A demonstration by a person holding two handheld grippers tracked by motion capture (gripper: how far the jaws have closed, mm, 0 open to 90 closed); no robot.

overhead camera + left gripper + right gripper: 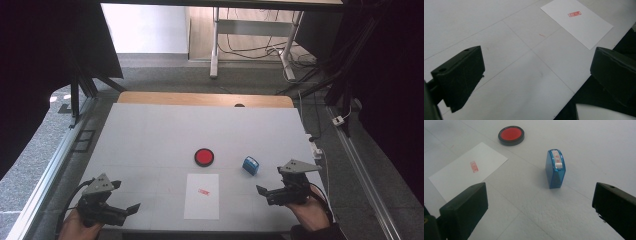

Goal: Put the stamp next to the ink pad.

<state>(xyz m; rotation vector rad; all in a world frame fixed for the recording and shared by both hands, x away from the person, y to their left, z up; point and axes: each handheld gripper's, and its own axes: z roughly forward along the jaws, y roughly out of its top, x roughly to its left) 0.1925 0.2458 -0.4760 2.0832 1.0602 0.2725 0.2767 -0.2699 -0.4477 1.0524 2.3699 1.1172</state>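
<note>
Blue stamp standing alone right of paper, red ink pad behind paper, right tool wide open and empty near stamp, left tool open and empty left of paper

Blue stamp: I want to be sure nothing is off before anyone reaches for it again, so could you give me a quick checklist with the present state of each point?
1. Blue plastic stamp free on the white table, nothing touching it: ok.
2. Right gripper open, nothing between the jaws: ok.
3. Left gripper open, nothing between the jaws: ok.
4. White paper sheet flat, with a red rectangular imprint on it: ok.
5. Round black pad of red ink uncovered, apart from sheet and stamp: ok.
6. Imprint sharp and complete: cannot tell.
</note>
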